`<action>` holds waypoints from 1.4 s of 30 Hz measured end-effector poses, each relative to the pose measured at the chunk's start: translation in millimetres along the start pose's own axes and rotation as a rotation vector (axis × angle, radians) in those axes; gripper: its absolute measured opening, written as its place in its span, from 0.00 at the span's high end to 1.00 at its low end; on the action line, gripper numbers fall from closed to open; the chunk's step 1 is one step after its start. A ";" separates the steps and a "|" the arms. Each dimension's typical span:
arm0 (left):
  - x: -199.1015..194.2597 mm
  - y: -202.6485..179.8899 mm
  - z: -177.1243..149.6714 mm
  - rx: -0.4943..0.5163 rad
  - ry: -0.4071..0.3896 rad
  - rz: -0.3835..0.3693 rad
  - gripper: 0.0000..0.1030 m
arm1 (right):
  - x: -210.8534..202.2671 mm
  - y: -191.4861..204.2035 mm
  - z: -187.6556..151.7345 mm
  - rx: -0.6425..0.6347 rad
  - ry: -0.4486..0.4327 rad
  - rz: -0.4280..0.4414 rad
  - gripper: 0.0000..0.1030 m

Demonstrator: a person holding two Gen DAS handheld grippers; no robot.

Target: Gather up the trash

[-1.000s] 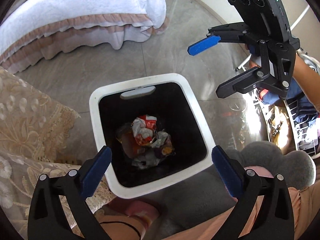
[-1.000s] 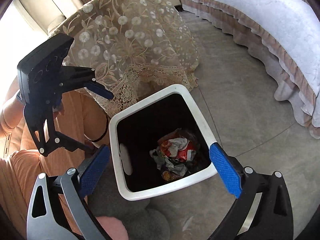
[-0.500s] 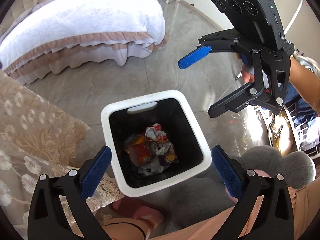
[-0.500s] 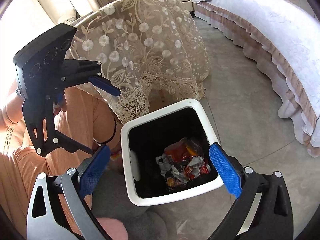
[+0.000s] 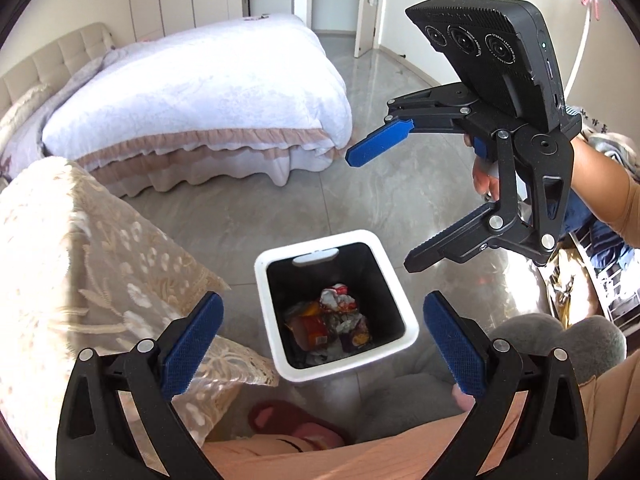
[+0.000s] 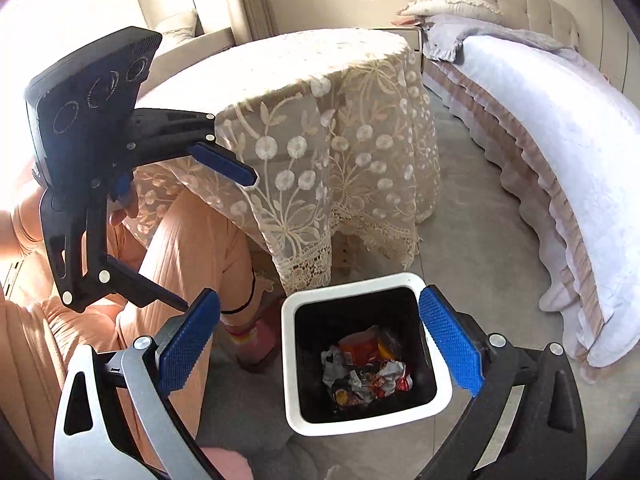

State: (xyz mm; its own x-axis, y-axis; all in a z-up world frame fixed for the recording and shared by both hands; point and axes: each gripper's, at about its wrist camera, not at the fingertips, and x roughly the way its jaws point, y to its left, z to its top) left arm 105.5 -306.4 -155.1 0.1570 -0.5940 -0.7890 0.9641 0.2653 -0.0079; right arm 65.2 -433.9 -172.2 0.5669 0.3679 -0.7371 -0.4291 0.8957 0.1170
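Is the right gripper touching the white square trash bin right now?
Apart. The left wrist view shows the right gripper open and empty, held in the air well above the white square trash bin, with bare floor showing between them.

Both wrist cams look down from well above, L from the table side, R opposite; both share the bin (image 5: 335, 307) (image 6: 365, 354) and floor.

bin (image 5: 335, 372) mouth unobstructed, draped table (image 6: 320, 128) beside

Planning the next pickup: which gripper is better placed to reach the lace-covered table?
Probably left: the open left gripper hangs beside the lace-covered table; the open right gripper is beyond the white square bin.
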 end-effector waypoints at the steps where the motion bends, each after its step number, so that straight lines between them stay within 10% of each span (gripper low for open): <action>1: -9.9 2.0 -2.2 -0.007 -0.014 0.020 0.04 | -2.3 5.4 6.8 -0.012 -0.022 0.002 0.04; 12: -138.4 36.2 -55.5 -0.173 -0.175 0.372 0.04 | 8.2 95.3 92.6 -0.126 -0.218 0.025 0.04; 20: -230.7 65.1 -115.3 -0.486 -0.329 0.668 0.04 | 17.4 165.5 144.5 -0.033 -0.408 -0.055 0.04; 28: -283.6 58.0 -151.9 -0.665 -0.508 0.797 0.05 | 19.4 243.7 169.4 -0.042 -0.535 -0.290 0.04; 42: -324.5 14.2 -203.9 -0.764 -0.601 0.921 0.05 | 26.8 301.9 161.9 -0.032 -0.513 -0.266 0.04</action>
State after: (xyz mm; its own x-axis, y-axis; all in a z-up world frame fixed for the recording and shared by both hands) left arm 24.6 44.9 -24.5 0.9397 -0.1573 -0.3036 0.1269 0.9849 -0.1176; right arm 64.8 -113.2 -48.8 0.9234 0.2121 -0.3200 -0.2413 0.9690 -0.0541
